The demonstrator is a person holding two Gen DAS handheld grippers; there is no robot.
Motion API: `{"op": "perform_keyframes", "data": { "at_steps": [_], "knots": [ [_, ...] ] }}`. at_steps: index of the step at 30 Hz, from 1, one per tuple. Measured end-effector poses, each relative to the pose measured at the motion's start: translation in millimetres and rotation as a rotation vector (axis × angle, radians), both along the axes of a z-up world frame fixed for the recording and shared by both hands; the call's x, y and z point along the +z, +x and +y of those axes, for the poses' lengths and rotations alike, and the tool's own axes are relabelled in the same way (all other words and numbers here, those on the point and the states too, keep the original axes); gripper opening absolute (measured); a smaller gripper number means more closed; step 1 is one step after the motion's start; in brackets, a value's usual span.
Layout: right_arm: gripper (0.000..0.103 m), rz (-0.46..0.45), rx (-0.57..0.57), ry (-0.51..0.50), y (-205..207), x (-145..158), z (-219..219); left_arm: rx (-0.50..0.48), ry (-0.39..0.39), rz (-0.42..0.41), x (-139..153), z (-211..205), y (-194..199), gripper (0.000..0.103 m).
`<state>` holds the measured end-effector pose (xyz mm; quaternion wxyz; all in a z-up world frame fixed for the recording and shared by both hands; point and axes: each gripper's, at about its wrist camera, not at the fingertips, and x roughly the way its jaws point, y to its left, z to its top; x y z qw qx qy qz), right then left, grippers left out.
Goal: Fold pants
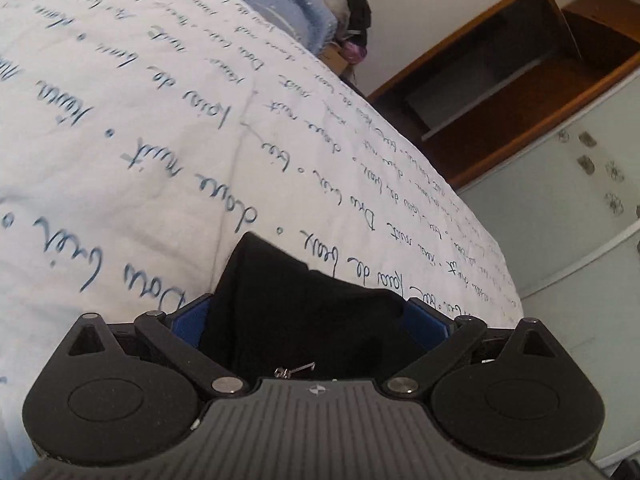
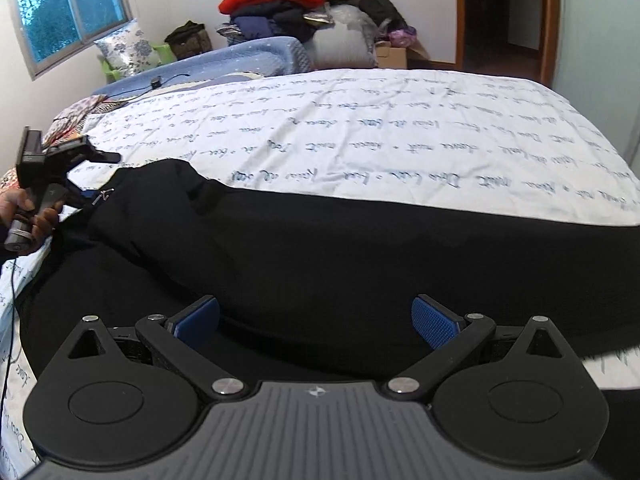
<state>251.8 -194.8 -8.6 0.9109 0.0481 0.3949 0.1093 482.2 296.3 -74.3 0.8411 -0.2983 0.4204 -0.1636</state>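
Note:
Black pants (image 2: 320, 248) lie across the near part of a bed covered by a white sheet with blue script (image 2: 360, 132). My right gripper (image 2: 316, 320) is open, its blue pads (image 2: 434, 322) spread over the pants' near edge. My left gripper (image 1: 308, 316) has a bunch of the black pants (image 1: 296, 304) between its blue pads, with a zipper pull showing near its base. In the right wrist view the left gripper (image 2: 86, 196) sits at the pants' left end, held by a hand. Whether the left pads press the cloth is not plain.
A blue blanket (image 2: 256, 56) and a floral pillow (image 2: 128, 48) lie at the bed's far side. A clothes pile (image 2: 288, 0) stands behind. A wooden doorway (image 2: 508, 16) is at the right, a window (image 2: 68, 12) at the left. A black cable (image 2: 10, 320) hangs near the left edge.

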Motion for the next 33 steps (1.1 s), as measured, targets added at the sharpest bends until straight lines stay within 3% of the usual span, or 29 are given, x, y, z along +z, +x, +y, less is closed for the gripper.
{"op": "perform_keyframes", "data": {
  "at_steps": [1,3,4,5,9,11,13,17,19,21,25,30,31,33],
  "knots": [
    [0.103,0.003,0.003,-0.001,2.6,-0.3,1.3,-0.006,0.011,-0.001,0.9,-2.4,2.2,0.095],
    [0.103,0.001,0.009,0.002,6.9,-1.6,3.3,-0.004,0.081,-0.011,2.1,-9.0,6.3,0.071],
    [0.103,-0.006,0.012,0.005,7.8,-1.8,3.6,-0.001,0.142,-0.004,1.1,-11.7,9.9,0.040],
    [0.103,-0.020,0.011,0.010,8.0,-1.0,3.4,0.006,0.211,0.003,1.0,-14.7,11.4,0.019],
    [0.103,-0.141,-0.002,0.051,8.5,9.9,-3.9,-0.030,0.321,-0.047,9.4,-24.6,4.2,0.015],
    [0.103,-0.238,-0.010,0.088,11.7,17.2,-11.3,-0.028,0.412,-0.140,23.3,-36.3,-10.6,0.011],
    [0.103,-0.207,-0.040,0.125,31.2,15.4,-22.6,-0.029,0.482,-0.270,41.8,-50.3,-28.8,0.009],
    [0.103,-0.172,-0.030,0.325,81.2,8.0,-52.3,-0.051,0.422,-0.413,74.8,-52.0,-64.5,0.009],
    [0.103,-0.197,0.078,0.242,100.0,10.4,-44.5,-0.055,0.394,-0.483,91.8,-48.0,-85.3,0.009],
    [0.103,-0.198,0.258,0.120,117.4,4.5,-28.7,-0.061,0.356,-0.548,107.7,-45.4,-104.1,0.009],
    [0.103,-0.066,0.397,-0.034,149.7,-18.1,-6.9,-0.081,0.280,-0.639,127.5,-42.2,-136.0,0.009],
    [0.102,0.003,0.548,-0.069,177.3,-34.6,11.4,-0.095,0.228,-0.682,130.1,-33.1,-153.4,0.009],
    [0.097,0.021,0.566,-0.075,183.1,-38.7,12.7,-0.097,0.225,-0.685,128.0,-31.2,-153.8,0.009],
    [0.064,0.094,0.617,-0.028,197.6,-47.5,14.8,-0.093,0.218,-0.694,126.4,-29.7,-155.5,0.009]
  ]
}}
